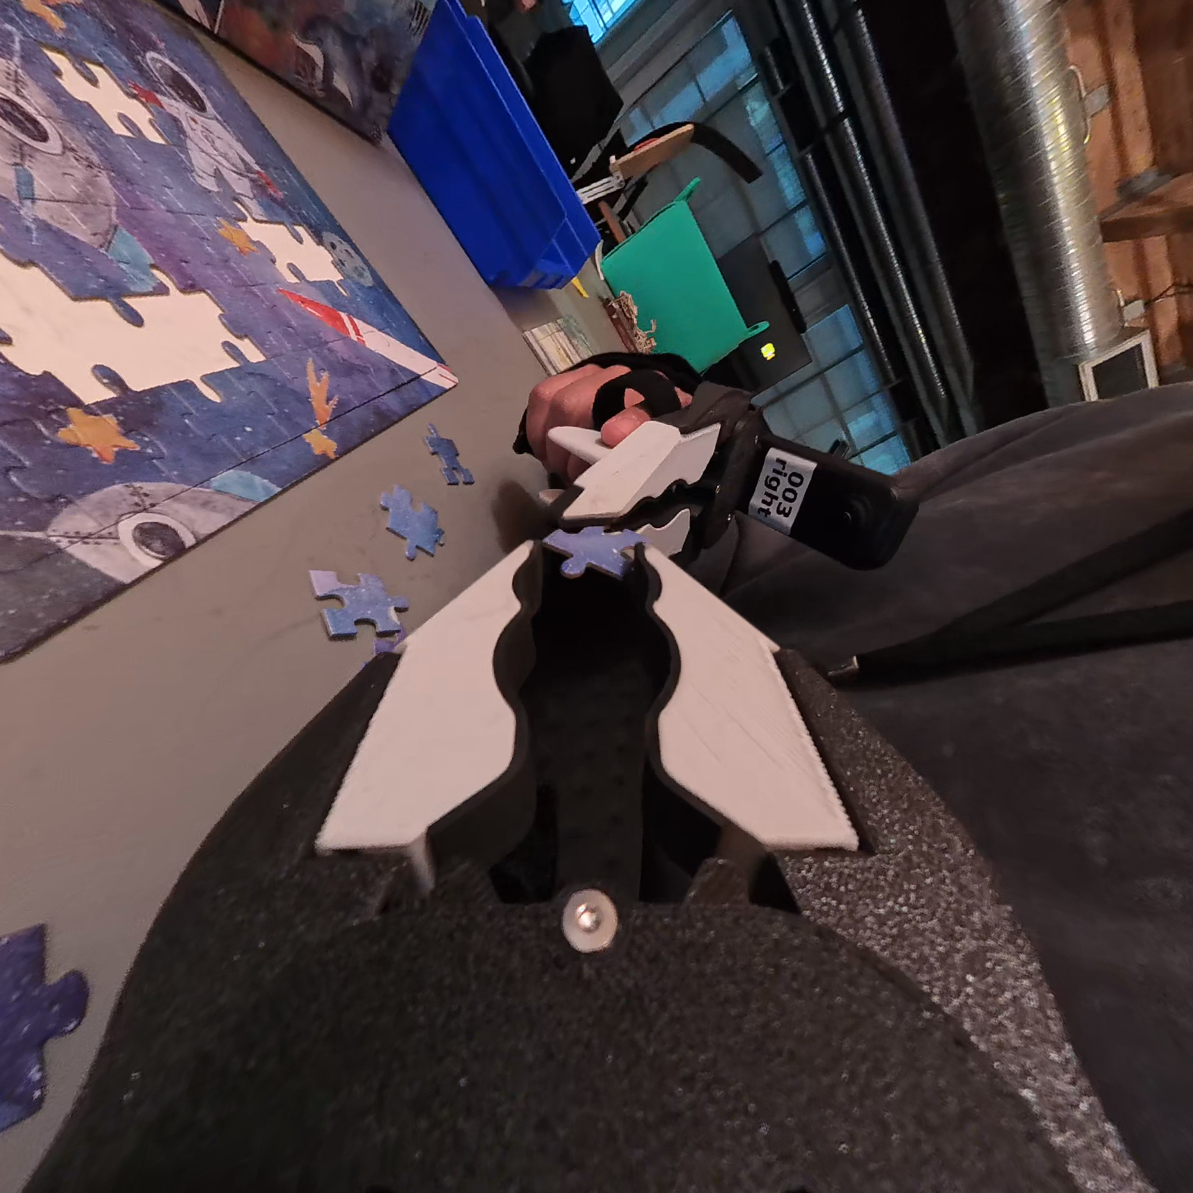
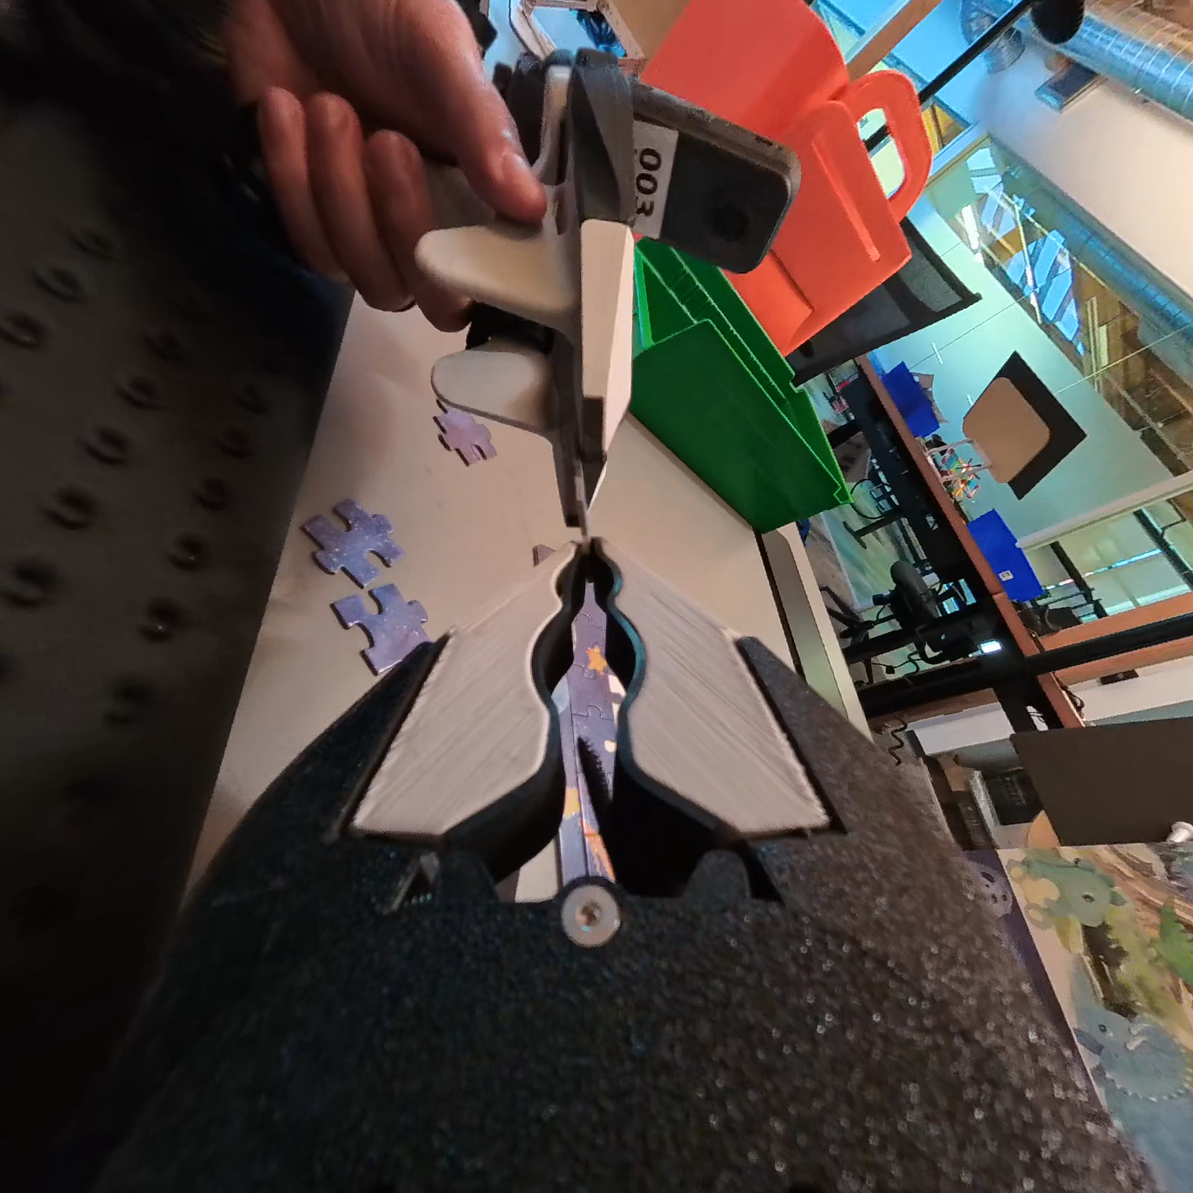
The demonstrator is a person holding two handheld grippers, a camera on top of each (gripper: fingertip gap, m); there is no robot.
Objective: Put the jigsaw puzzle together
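Note:
A blue jigsaw piece (image 1: 592,550) is held off the table between my two grippers. My left gripper (image 1: 591,549) clamps it across its width at the fingertips. My right gripper (image 1: 613,516) faces it and pinches the piece's flat faces; its fingers are nearly together in the right wrist view (image 2: 584,549), where the piece is edge-on and hard to see. The space-themed puzzle board (image 1: 161,387) lies on the grey table (image 1: 193,710), with several white gaps. Loose blue pieces (image 1: 413,523) (image 1: 358,603) (image 1: 448,455) lie beside it, and show too in the right wrist view (image 2: 354,541).
Blue bins (image 1: 490,161) and a green bin (image 1: 678,297) stand at the table's far end. In the right wrist view a green bin (image 2: 723,413) and orange bins (image 2: 807,161) stand behind. Another loose piece (image 1: 32,1026) lies near. The table edge runs just right of the grippers. My left and right fingertips are right by each other.

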